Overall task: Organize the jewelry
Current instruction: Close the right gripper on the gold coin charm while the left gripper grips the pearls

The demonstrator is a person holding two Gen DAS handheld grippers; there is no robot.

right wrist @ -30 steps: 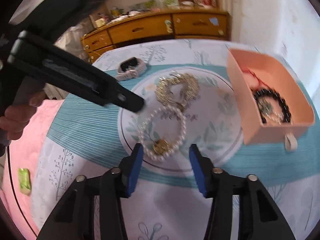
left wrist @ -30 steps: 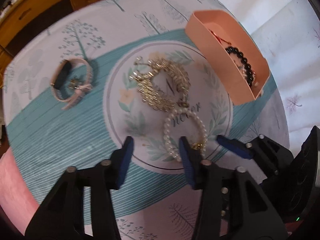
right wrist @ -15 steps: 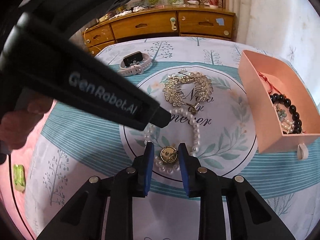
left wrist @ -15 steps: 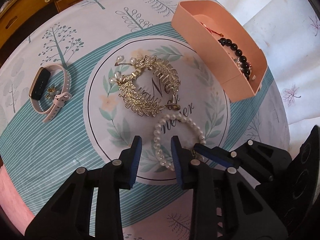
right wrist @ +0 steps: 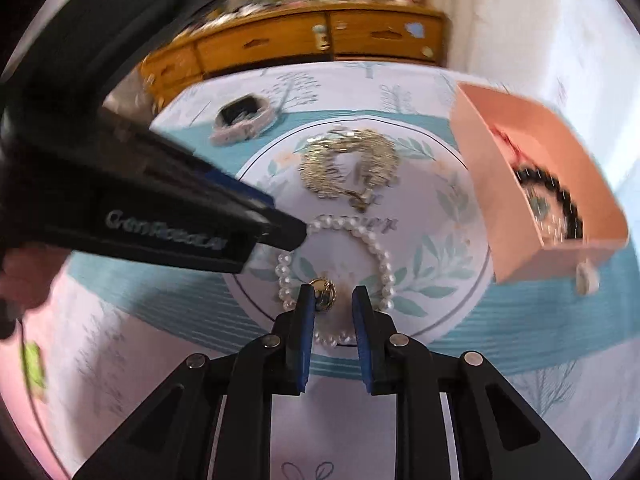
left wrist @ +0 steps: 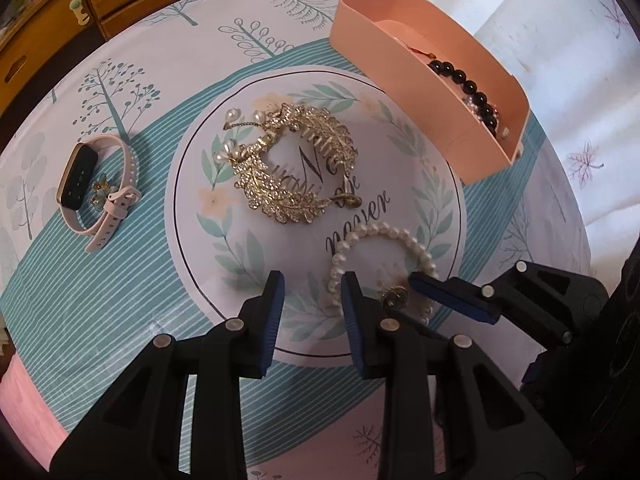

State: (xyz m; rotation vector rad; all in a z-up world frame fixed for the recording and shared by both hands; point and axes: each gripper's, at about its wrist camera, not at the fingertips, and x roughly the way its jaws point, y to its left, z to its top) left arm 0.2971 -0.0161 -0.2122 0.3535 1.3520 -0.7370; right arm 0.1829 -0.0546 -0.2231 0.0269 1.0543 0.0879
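Now pearl bracelet [right wrist: 340,264] gold charm between narrowing right claw [right wrist: 333,300] pads.

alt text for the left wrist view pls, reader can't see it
The left tongs stand open over a round printed tablecloth, beside a pearl bracelet whose gold charm the right tongs reach. Beyond lie a gold leaf hair comb, a pink smartwatch and a peach box holding black beads.
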